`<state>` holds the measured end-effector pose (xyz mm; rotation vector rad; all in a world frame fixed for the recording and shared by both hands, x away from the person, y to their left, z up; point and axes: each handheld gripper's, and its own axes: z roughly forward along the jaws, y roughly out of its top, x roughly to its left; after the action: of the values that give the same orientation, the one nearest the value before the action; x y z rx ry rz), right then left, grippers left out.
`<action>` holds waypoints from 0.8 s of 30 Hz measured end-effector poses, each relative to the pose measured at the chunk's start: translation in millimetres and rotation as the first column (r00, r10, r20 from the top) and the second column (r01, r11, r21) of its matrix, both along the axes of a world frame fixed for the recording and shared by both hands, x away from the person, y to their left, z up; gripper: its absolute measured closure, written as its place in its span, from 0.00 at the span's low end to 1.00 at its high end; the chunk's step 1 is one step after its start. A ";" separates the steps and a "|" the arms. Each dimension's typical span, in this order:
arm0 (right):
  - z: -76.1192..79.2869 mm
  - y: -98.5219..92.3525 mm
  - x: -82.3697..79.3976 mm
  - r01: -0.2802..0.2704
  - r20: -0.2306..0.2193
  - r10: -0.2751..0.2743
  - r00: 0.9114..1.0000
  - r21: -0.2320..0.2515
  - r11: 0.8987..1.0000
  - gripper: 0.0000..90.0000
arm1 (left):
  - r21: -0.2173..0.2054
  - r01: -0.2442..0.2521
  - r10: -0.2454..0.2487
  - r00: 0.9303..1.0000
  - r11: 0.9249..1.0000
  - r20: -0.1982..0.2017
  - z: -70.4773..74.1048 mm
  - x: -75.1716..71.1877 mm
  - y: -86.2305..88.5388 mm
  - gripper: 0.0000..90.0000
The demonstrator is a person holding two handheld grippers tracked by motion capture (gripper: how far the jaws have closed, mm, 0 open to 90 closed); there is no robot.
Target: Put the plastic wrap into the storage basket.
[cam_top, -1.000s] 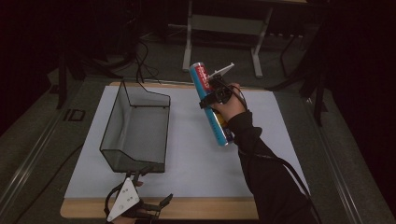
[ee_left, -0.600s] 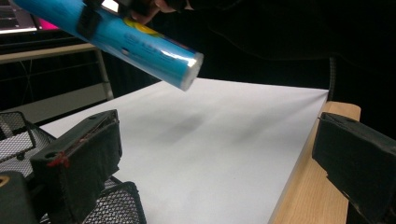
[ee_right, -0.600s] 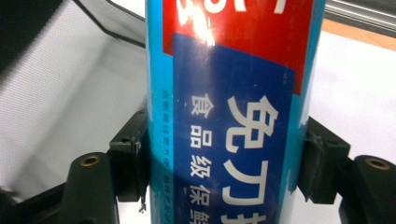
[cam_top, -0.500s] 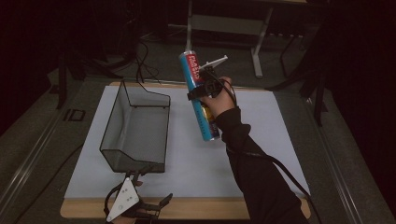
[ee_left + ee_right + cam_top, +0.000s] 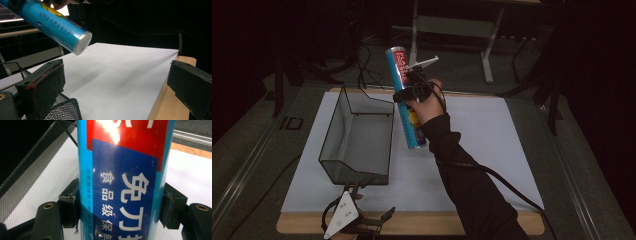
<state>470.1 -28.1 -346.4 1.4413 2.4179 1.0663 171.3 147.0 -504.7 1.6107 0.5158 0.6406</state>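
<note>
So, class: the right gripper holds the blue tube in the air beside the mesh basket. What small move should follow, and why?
Probably swing the blue tube left over the mesh basket: the right gripper clamps it above the white mat, and the basket's open top looks empty.

mesh basket (image 5: 357,137) on table's (image 5: 512,135) left, tube (image 5: 404,95) just right

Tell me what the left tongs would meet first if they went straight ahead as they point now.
Probably nothing soon: ahead of the open left tongs lies bare white sheet. The blue tube hangs above that line, though depth is unclear.
</note>
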 end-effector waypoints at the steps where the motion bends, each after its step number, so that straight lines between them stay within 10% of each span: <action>1: 0.3 2.6 -0.1 0.003 -0.002 -0.003 1.000 0.008 1.000 0.35 | -0.001 0.001 -0.001 1.000 1.000 -0.001 0.1 -0.2 -0.1 0.02; 13: -3.0 40.6 -8.7 0.000 0.028 -0.003 1.000 0.118 0.993 0.35 | 0.018 -0.007 0.007 1.000 1.000 0.006 0.2 -0.3 0.2 0.02; 24: -40.4 68.4 -17.7 0.022 0.015 -0.025 1.000 0.188 0.982 0.35 | 0.020 0.001 -0.001 1.000 1.000 0.006 0.2 -0.7 -0.6 0.02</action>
<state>452.4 40.4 -386.8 1.5036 2.3358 1.3268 170.5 146.4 -504.5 1.6271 0.5056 0.6520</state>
